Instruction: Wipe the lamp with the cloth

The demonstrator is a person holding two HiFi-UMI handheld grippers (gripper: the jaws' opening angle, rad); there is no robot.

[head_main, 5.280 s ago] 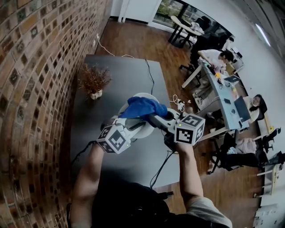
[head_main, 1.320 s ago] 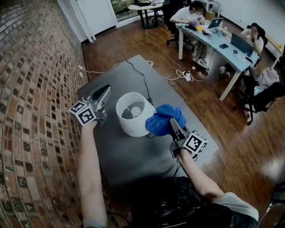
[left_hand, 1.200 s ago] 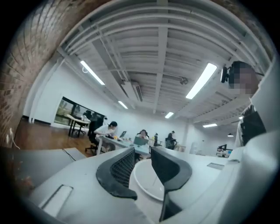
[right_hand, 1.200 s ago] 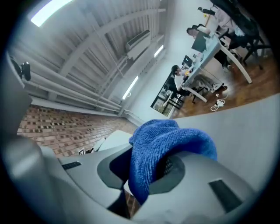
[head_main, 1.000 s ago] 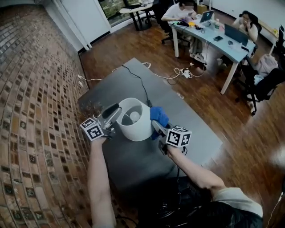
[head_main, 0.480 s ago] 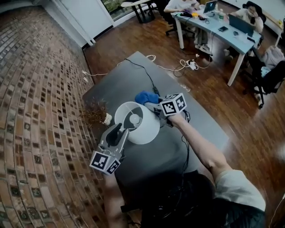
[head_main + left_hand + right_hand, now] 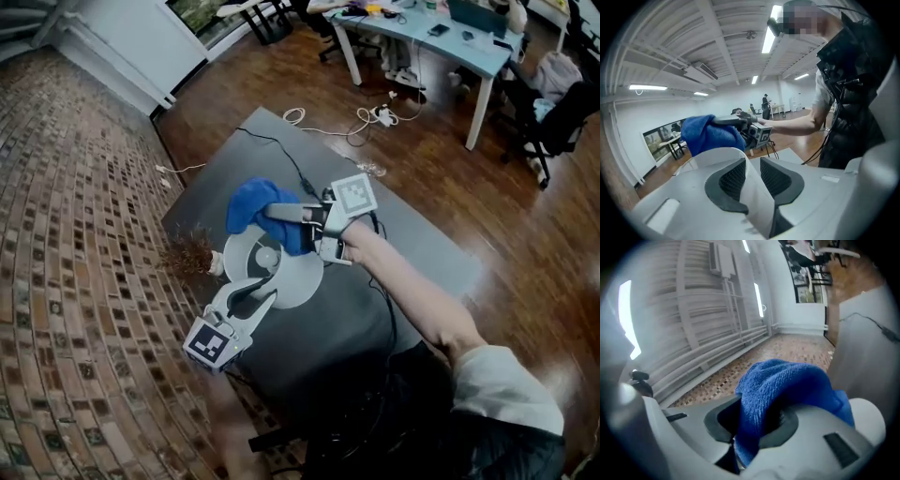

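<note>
Fuzzy blue terry cloth (image 7: 246,201) clamped in right gripper (image 7: 274,212), now raised over thin, round white lampshade (image 7: 302,277); left gripper (image 7: 247,292), jaws just closing, pinching its rim.

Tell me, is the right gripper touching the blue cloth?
Touching. The right gripper view shows the blue cloth pinched between the shut jaws of the right gripper, with the rest of it bunching out above them.

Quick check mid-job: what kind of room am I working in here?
Probably an open-plan office or studio. A long desk with an office chair beside it stands on a wooden floor, and an exposed brick wall runs along one side.
</note>
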